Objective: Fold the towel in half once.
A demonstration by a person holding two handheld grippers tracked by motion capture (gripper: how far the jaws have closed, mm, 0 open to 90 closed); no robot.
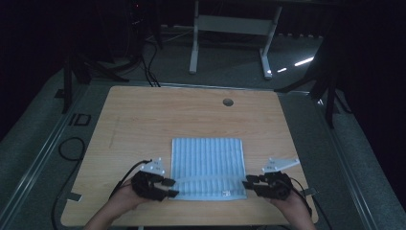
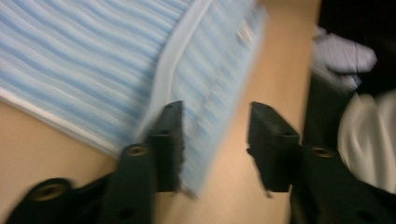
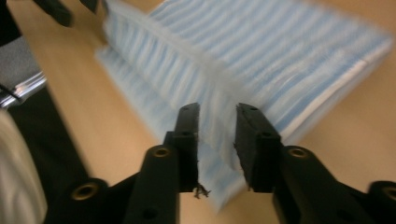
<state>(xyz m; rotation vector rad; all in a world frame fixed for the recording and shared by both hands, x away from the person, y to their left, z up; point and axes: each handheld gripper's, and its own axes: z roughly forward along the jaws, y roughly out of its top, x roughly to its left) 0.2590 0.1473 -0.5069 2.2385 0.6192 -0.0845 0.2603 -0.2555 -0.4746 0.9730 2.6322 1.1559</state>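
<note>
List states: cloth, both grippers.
Cloth: lies on the table, near edge raised in a ridge, rest flat.
Left gripper: open, jaws astride the cloth's near-left corner.
Right gripper: jaws narrowly apart around the near-right edge; grip unclear.

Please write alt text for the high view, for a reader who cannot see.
A blue striped cloth lies on a wooden table; a left tool and right tool meet its near corners.
</note>
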